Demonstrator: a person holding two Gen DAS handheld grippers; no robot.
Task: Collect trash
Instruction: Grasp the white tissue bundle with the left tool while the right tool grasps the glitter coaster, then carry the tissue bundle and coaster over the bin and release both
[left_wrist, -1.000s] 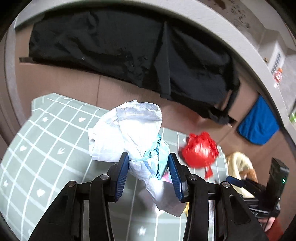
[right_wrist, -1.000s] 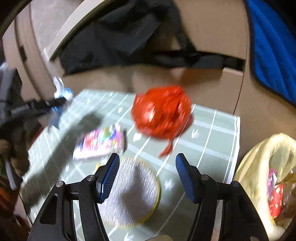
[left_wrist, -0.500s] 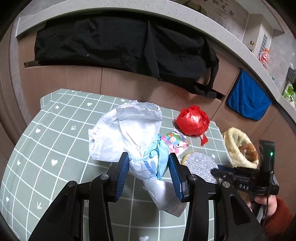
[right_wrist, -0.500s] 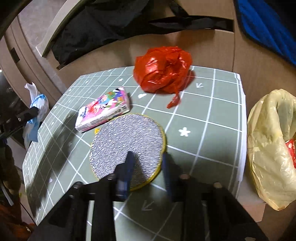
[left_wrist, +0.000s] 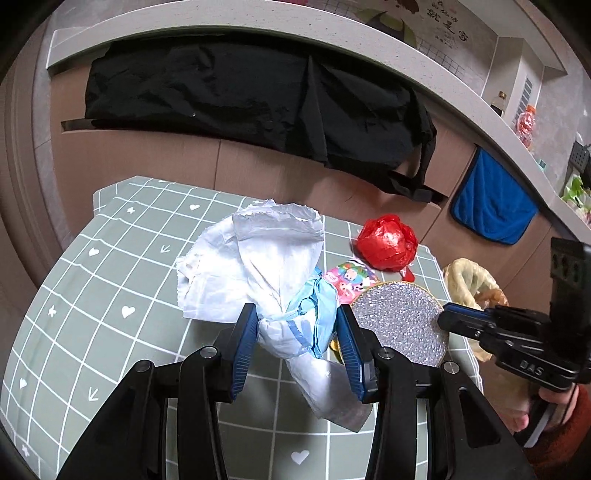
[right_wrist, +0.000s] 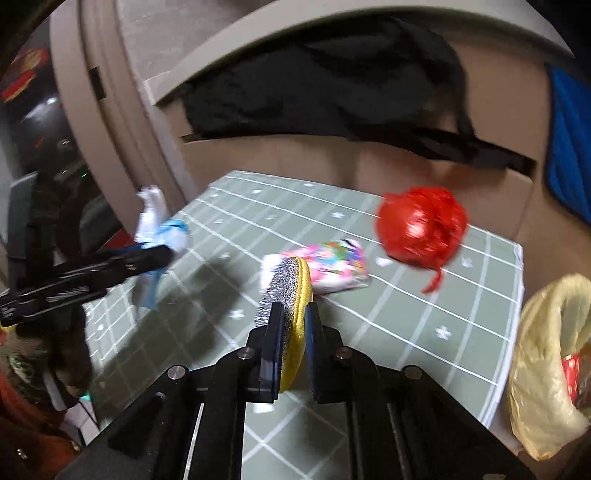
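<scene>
Left gripper clamping white plastic bag, right gripper pinching silver disc edgewise.

Right tool clamps glittery disc edgewise.

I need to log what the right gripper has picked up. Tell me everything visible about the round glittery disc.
The round disc is flat, with a silver, sparkly, pebbled face and a yellow backing and rim. The right gripper is shut on its near edge, holding it edge-on and nearly upright above the green grid tablecloth. In the left wrist view its face looks round and whole. Its far edge overlaps the colourful packet behind it; contact cannot be judged.
</scene>
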